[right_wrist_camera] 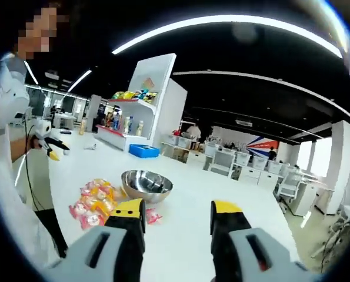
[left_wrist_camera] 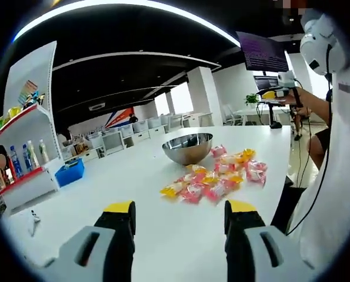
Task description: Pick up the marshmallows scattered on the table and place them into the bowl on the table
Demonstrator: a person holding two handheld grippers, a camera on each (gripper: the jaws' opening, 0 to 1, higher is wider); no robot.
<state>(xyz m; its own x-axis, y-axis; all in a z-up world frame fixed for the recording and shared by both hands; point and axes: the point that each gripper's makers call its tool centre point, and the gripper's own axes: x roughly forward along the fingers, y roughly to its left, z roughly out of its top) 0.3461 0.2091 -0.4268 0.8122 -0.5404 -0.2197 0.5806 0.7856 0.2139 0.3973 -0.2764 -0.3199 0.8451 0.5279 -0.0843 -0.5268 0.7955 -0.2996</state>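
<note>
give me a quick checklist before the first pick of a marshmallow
1. Left tool open: ok, jaws stand apart with nothing between them.
2. Right tool open: ok, jaws apart, nothing held.
3. Marshmallows within sight: ok, wrapped packets lie in a loose pile on the table ahead of the left tool.
4. Bowl upright and ready: ok, it stands right behind the pile, mouth up; no packets seen inside.
5. Single packet free to grab: cannot tell, the packets crowd and overlap; the yellow one at the near edge looks most separate.
6. Path to pile clear: ok, bare table lies between the left tool and the packets.
</note>
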